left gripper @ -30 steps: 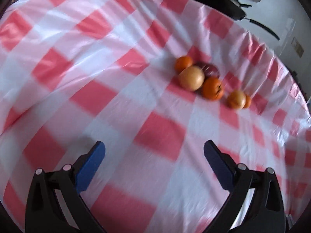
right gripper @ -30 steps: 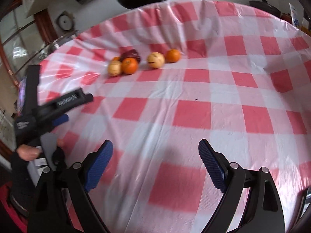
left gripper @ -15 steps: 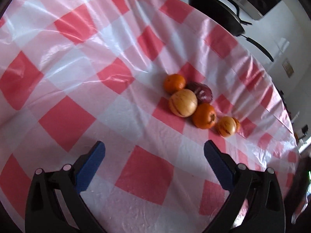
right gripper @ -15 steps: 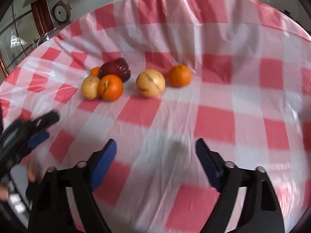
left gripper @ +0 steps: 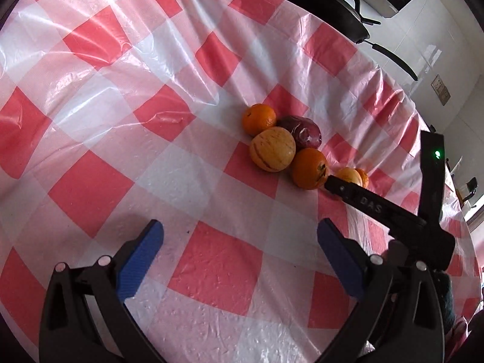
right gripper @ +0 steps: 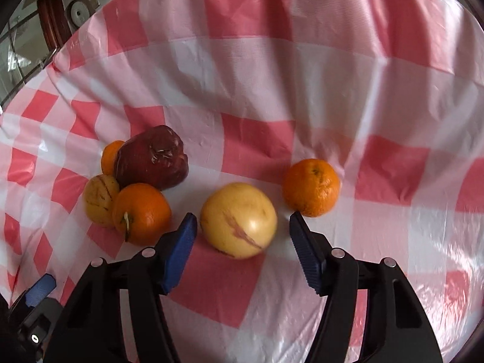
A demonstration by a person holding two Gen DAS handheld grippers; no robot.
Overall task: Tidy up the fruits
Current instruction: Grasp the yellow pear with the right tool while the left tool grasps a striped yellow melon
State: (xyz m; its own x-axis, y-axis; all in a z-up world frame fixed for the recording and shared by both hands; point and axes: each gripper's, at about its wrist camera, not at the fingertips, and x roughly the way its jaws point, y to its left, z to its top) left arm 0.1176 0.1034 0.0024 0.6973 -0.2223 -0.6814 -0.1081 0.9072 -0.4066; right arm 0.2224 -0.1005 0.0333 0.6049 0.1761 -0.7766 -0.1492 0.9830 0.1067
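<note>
Several fruits lie on a red-and-white checked tablecloth. A big yellow striped melon sits just ahead of my open right gripper, partly between its blue pads without touching them. An orange lies to its right, another orange to its left, with a small yellow fruit, a dark red fruit and a small orange behind. My left gripper is open and empty, well short of the melon, which also shows in the left wrist view.
A black frying pan stands past the table's far edge in the left wrist view. The right gripper's black body reaches in from the right there. The cloth is wrinkled. A tip of the left gripper shows at lower left.
My right gripper has moved forward up to the fruits, so the yellow melon now sits at its fingertips. My left gripper came slightly closer, and the right gripper has entered its view.
</note>
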